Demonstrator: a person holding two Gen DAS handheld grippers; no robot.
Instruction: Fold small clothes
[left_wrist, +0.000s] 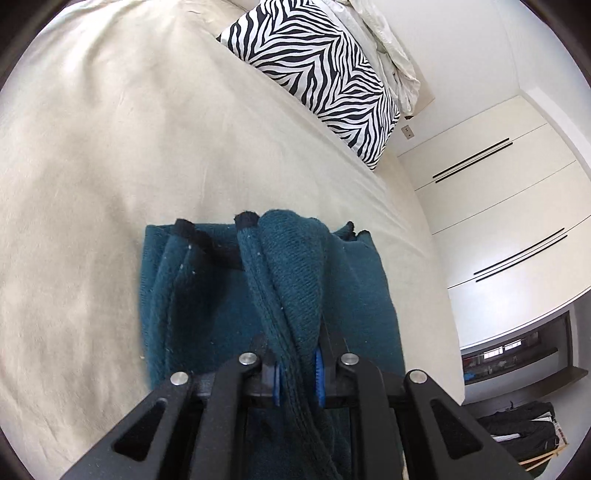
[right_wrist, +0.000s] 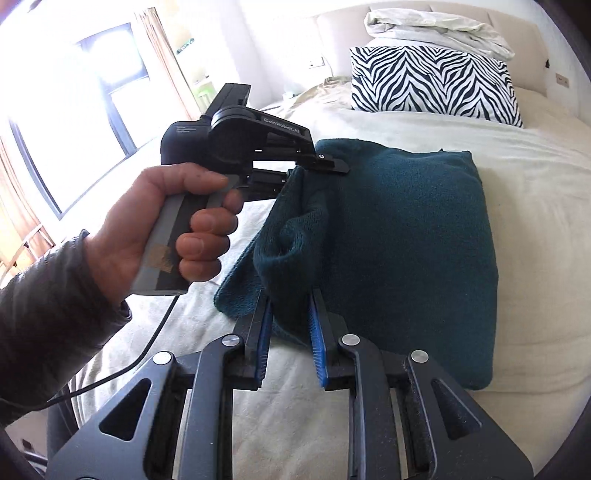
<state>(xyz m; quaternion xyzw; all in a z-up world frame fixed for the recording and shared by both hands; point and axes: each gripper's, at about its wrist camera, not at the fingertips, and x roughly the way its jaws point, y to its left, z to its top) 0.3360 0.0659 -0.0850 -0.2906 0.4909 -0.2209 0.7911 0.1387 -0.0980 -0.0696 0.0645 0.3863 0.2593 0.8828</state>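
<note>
A dark teal knit garment (right_wrist: 406, 240) lies partly folded on the cream bed; it also shows in the left wrist view (left_wrist: 221, 295). My left gripper (left_wrist: 297, 369) is shut on a bunched edge of the garment and holds it lifted above the rest. From the right wrist view the left gripper (right_wrist: 314, 166) is at the garment's far left corner. My right gripper (right_wrist: 290, 332) is shut on the near left fold of the garment, with cloth between its blue pads (right_wrist: 317, 332).
A zebra-striped pillow (right_wrist: 436, 85) lies at the head of the bed with a crumpled white duvet (right_wrist: 436, 29) behind it. The cream bedsheet (left_wrist: 110, 147) spreads left. White wardrobe doors (left_wrist: 498, 221) stand right. A black cable (right_wrist: 140, 354) trails from the left gripper.
</note>
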